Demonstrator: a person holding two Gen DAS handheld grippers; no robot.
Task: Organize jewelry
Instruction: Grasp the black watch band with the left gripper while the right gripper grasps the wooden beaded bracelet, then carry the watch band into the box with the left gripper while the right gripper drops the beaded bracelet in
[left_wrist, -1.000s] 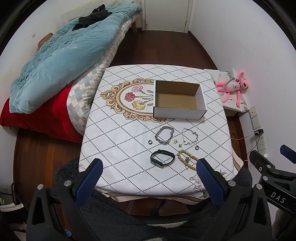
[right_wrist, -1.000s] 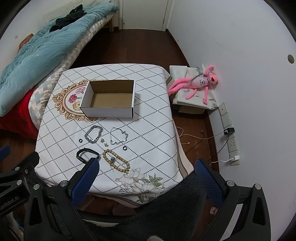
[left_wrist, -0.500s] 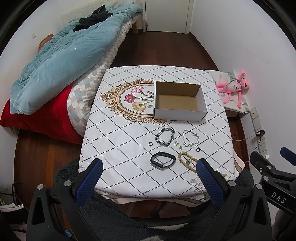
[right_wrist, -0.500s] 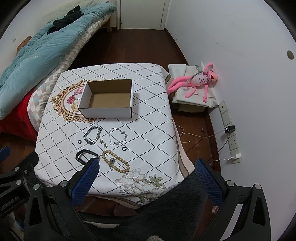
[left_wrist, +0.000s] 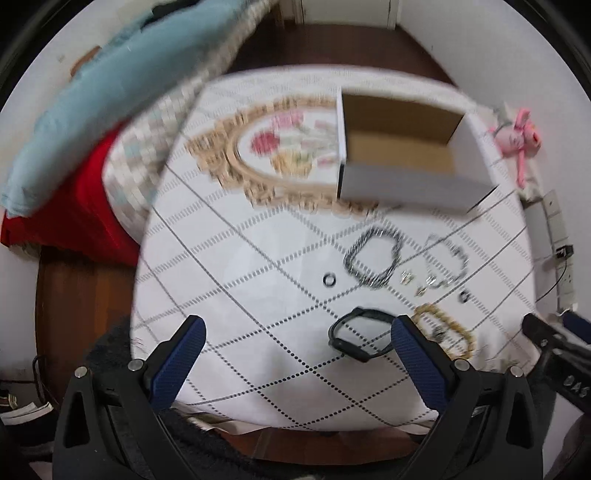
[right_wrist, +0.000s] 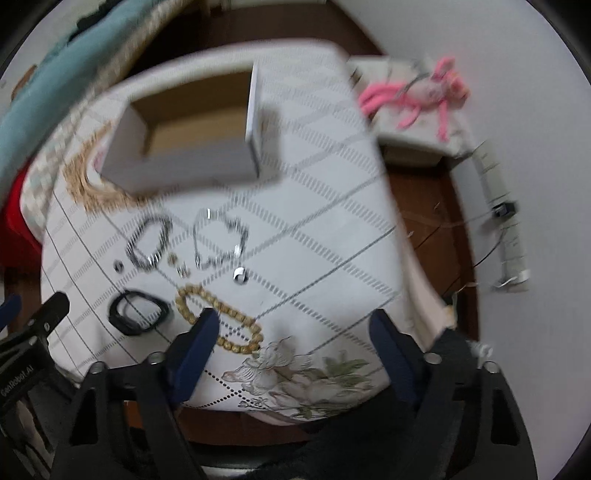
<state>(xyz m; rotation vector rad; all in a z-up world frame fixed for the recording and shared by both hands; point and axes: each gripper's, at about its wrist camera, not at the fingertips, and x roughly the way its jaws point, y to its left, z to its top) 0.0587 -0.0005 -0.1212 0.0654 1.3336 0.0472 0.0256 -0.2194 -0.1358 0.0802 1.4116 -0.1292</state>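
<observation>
- Ahead of the left claw (left_wrist: 297, 341), in the left wrist view, lies the counter (left_wrist: 229, 295) with its diamond-patterned cloth; the whole picture is smeared by motion.
- Left claw: its blue fingers (left_wrist: 177, 362) are spread wide, with nothing between them but bare cloth.
- Just beside the right finger of that claw, touching it in the picture, lies a black band (left_wrist: 360, 338).
- Beyond that finger, further right, lies a wooden bead bracelet (left_wrist: 443, 330).
- Further ahead lie a dark chain bracelet (left_wrist: 373, 256), a thin silver chain (left_wrist: 445, 260), a few tiny pieces between them, and two small black rings (left_wrist: 328, 279).
- Farthest ahead stands an open cardboard box (left_wrist: 402, 155), apart from the jewelry; nothing shows inside it.
- At the right edge the right claw's frame (left_wrist: 554, 354) pokes in.

- Under the right claw (right_wrist: 290, 338), in the right wrist view, the counter's flowered corner (right_wrist: 295, 376) shows, also blurred.
- Right claw: its jaws are closing and not yet together; only cloth lies between them.
- The left finger (right_wrist: 194, 349) overlaps the bead bracelet (right_wrist: 221, 317) in the picture; whether it touches I cannot tell.
- Left of that finger lies the black band (right_wrist: 138, 310), with the chain bracelet (right_wrist: 147, 240) and silver chain (right_wrist: 221, 240) further ahead.
- The box (right_wrist: 192, 129) stands beyond them.
- Off the counter to the right, a pink plush toy (right_wrist: 424, 96) lies on a low stand.
</observation>
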